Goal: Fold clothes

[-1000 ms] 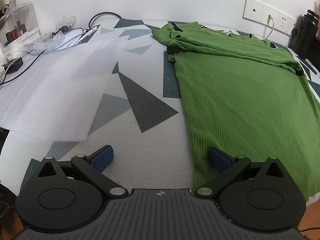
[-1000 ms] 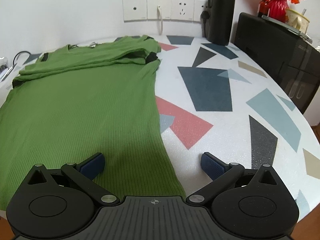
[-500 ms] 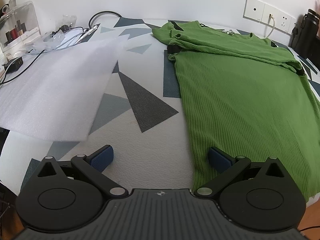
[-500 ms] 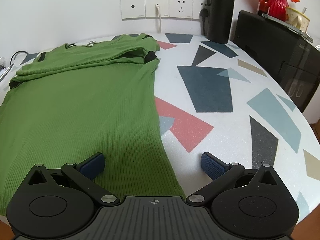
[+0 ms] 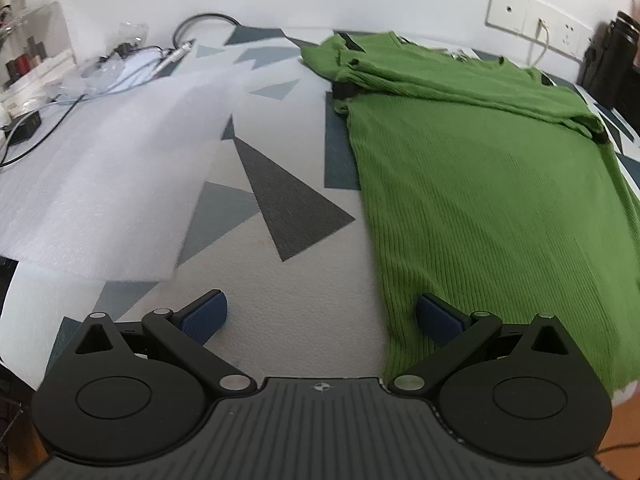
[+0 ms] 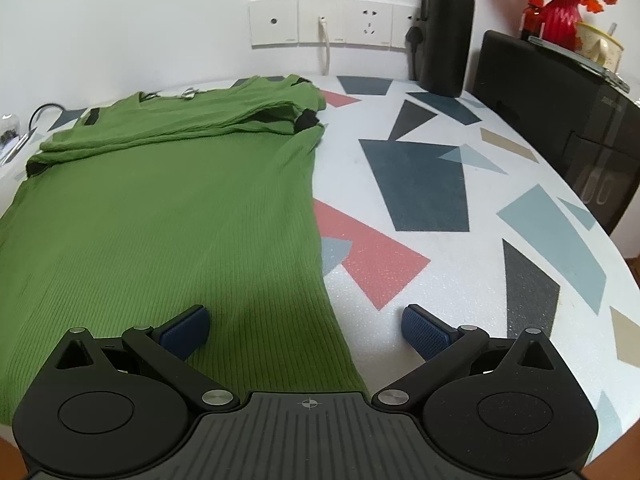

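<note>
The green shirt is lying flat on the patterned table, sleeves folded across its top. I'm holding my left gripper wide open over its near left corner, my right gripper wide open over the near right corner. A foam sheet is lying well left; a black bottle is standing by the wall.

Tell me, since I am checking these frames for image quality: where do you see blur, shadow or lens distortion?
Left wrist view: the ribbed green knit top and the white foam sheet look smeared, likely motion blur; the table edge bows from the fisheye. Right wrist view: sharper; a soft shadow darkens the top near the open right claw; the row of white wall sockets curves slightly.
</note>
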Demonstrator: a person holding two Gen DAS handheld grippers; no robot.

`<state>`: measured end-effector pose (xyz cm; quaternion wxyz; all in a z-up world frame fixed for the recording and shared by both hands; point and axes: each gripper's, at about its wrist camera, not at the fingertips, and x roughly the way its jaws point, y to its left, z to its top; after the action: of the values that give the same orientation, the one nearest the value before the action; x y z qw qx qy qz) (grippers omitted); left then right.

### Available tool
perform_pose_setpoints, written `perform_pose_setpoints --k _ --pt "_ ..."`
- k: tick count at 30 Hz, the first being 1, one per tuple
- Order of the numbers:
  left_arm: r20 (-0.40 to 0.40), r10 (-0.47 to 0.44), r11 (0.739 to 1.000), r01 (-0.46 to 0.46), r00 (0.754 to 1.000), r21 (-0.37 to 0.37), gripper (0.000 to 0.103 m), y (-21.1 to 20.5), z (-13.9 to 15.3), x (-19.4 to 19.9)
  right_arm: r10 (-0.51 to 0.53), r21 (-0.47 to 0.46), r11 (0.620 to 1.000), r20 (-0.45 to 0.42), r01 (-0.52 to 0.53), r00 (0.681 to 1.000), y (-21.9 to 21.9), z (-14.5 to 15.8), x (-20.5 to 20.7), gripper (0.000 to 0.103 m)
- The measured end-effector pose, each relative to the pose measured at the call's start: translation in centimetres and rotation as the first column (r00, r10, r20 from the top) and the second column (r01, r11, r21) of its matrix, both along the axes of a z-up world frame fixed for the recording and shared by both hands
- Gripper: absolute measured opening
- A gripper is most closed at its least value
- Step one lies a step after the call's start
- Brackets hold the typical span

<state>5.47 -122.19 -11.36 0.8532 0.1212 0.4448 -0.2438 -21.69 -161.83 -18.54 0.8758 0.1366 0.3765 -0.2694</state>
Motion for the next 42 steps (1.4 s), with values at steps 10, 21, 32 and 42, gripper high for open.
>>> perform_pose_setpoints --k 10,21,32,42 --pt "-0.036 -0.119 0.993 0.12 0.992 0.018 0.102 -0.3 0.3 -3.2 0.163 0.059 0.985 -0.011 -0.162 0.987 1.2 0.7 -2.6 0.102" --pt "-0.016 -0.111 0.994 0.111 0.994 0.01 0.099 -1.5 0.4 -3.6 0.136 0.021 0.991 -0.031 -0.136 0.99 1.7 0.6 -3.0 0.1" --pt "-0.003 -0.183 0.983 0.183 0.983 -0.015 0.053 -2.4 1.2 -4.3 0.206 0.023 0.978 -0.023 -0.206 0.978 1.8 1.5 -2.6 0.043" --pt "-0.051 -0.151 0.984 0.145 0.987 -0.103 0.009 -1.1 1.9 -3.7 0.242 0.09 0.965 0.058 -0.246 0.969 1.4 2.8 -2.7 0.008"
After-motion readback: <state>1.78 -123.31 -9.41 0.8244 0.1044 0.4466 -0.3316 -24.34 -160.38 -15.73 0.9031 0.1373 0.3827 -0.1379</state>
